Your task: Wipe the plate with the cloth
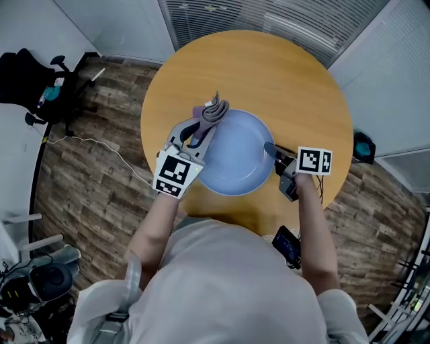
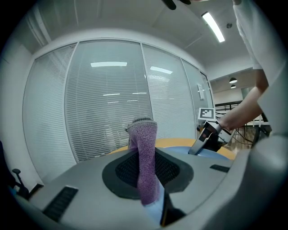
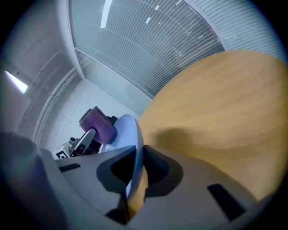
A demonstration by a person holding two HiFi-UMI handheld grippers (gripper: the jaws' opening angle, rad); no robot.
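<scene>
Round wooden table (image 1: 295, 87) lies under the blue plate (image 1: 238, 158), apparently tilted. Right gripper (image 1: 271, 149) clamps its thin rim: rigid, slippery, likely breakable; grip the edge only. Left gripper (image 1: 200, 134) pinches the soft, limp purple cloth (image 1: 216, 109) at the plate's far-left rim.

A round wooden table (image 1: 269, 80) stands on a dark wood-plank floor (image 1: 87, 195). Slatted blinds (image 1: 282, 20) cover the glass wall at twelve o'clock. A black office chair (image 1: 33, 84) sits at ten o'clock. A ceiling strip light (image 2: 213, 26) glows overhead.
</scene>
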